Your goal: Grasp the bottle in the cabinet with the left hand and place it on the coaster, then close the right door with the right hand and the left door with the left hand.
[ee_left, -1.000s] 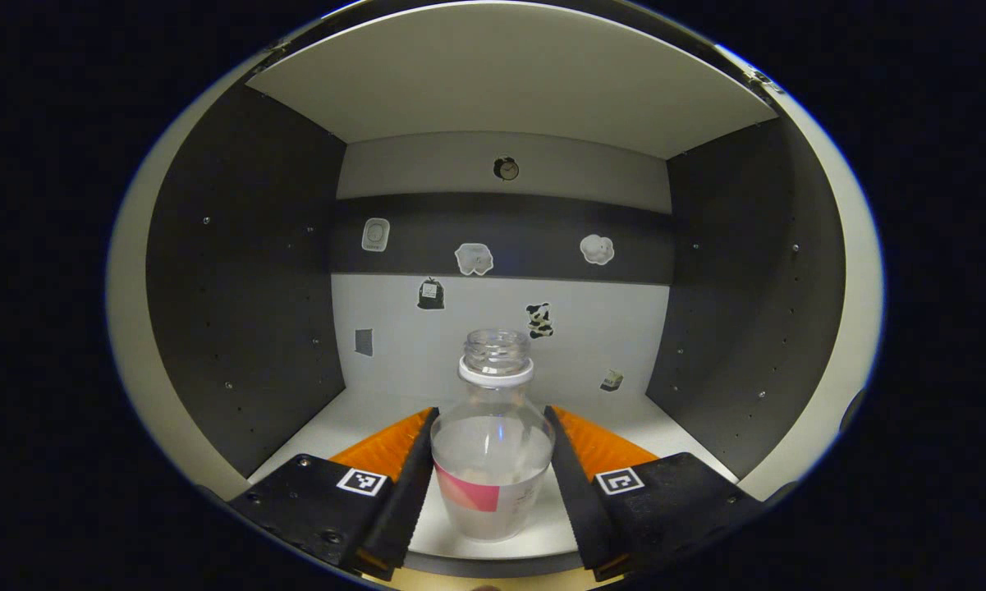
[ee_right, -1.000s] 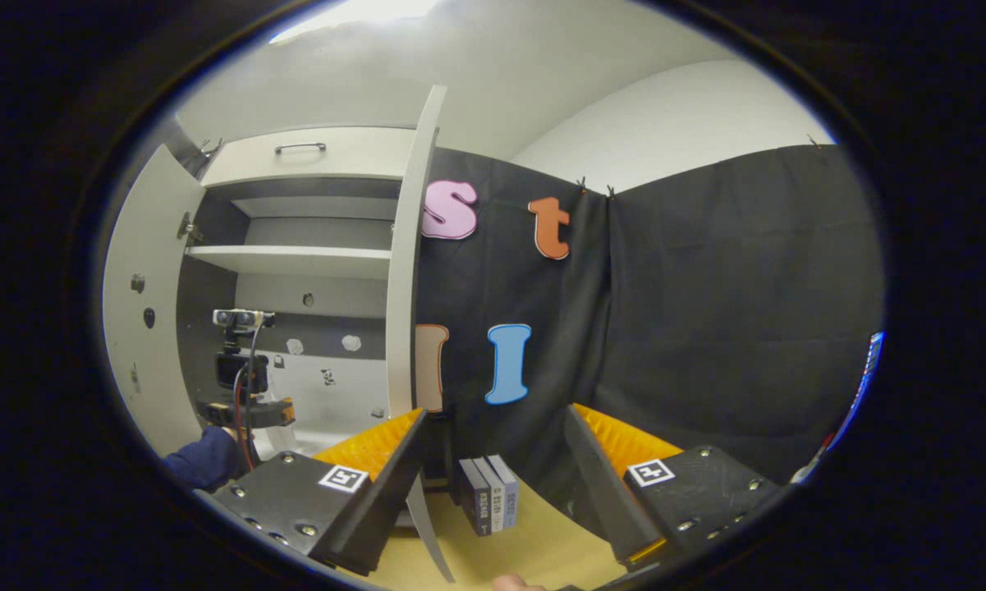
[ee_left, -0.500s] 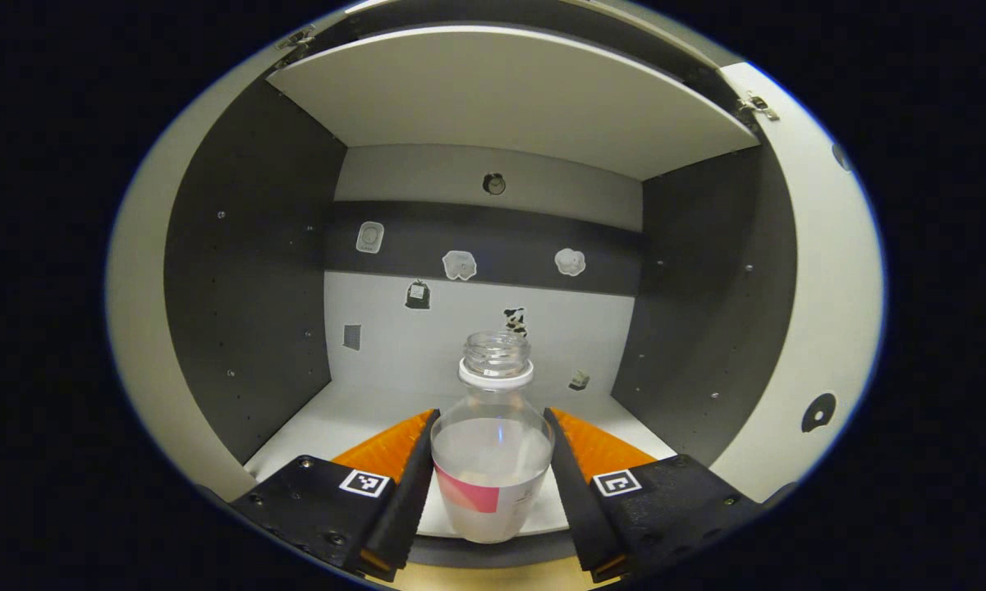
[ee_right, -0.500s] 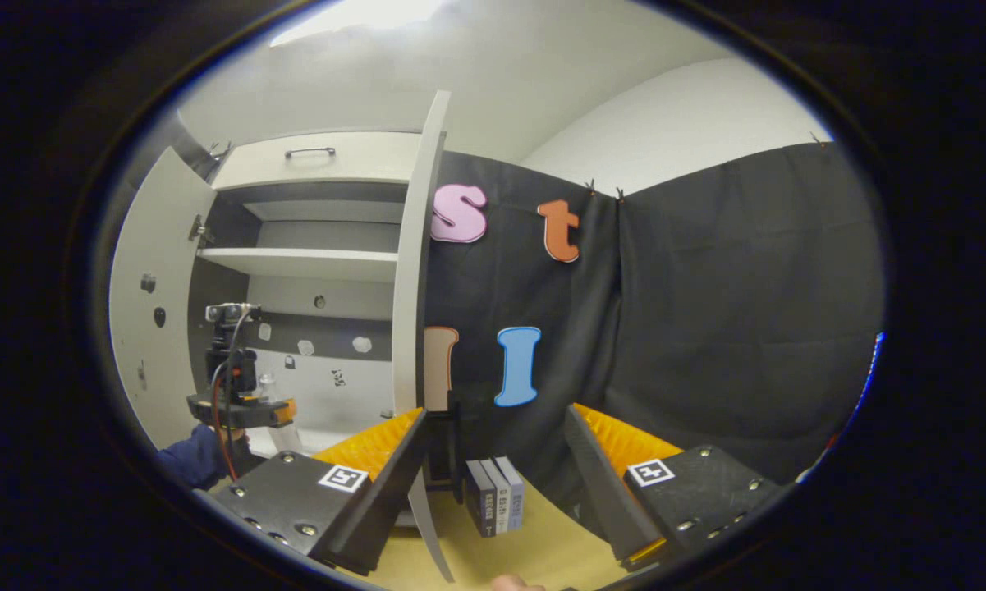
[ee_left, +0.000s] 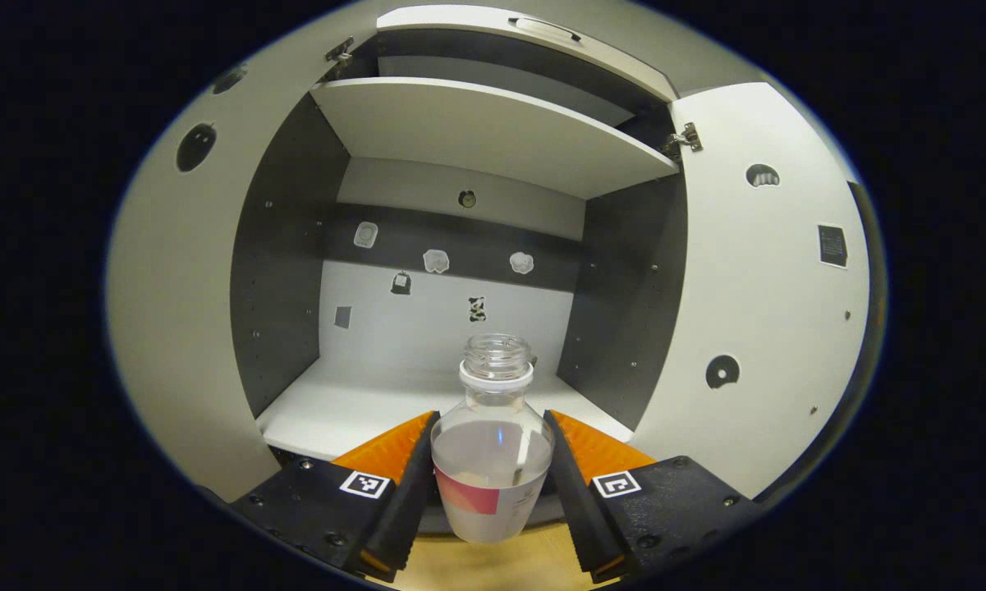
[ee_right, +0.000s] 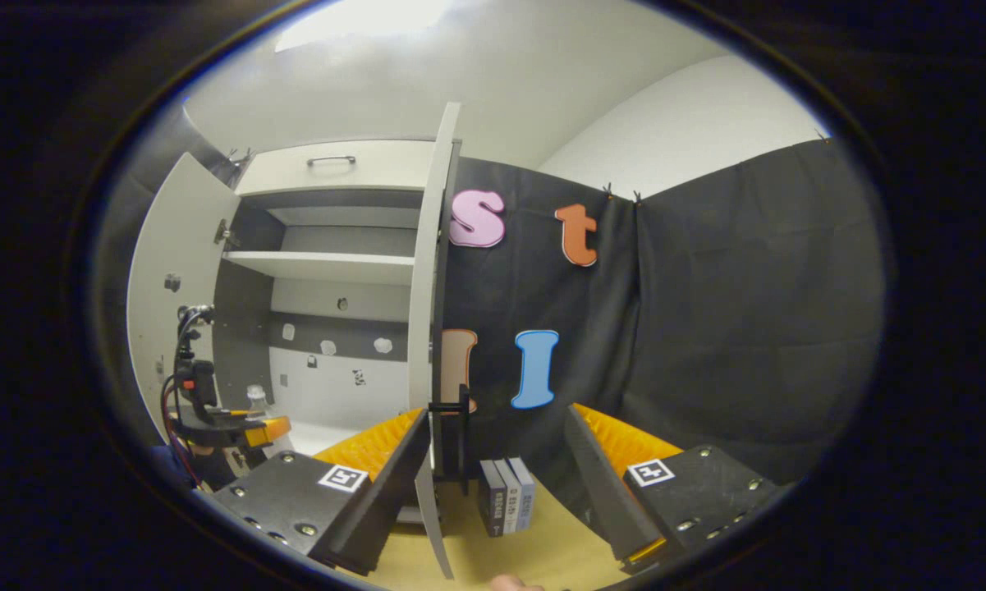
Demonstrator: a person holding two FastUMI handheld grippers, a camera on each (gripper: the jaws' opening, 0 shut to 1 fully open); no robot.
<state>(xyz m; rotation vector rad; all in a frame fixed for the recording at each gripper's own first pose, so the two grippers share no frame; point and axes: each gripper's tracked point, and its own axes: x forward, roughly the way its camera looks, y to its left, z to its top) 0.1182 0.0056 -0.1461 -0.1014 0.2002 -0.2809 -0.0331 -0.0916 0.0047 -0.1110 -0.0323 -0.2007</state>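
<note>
The left gripper [ee_left: 493, 484] is squeezing the bottle [ee_left: 493, 460], the right gripper [ee_right: 493, 484] is hanging open, and the open-topped bottle could tip and spill.

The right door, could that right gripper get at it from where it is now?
Probably yes. The right gripper is open and holds nothing, and the right door stands edge-on just ahead of its fingers with nothing between. The books sit lower, beside the door.
</note>
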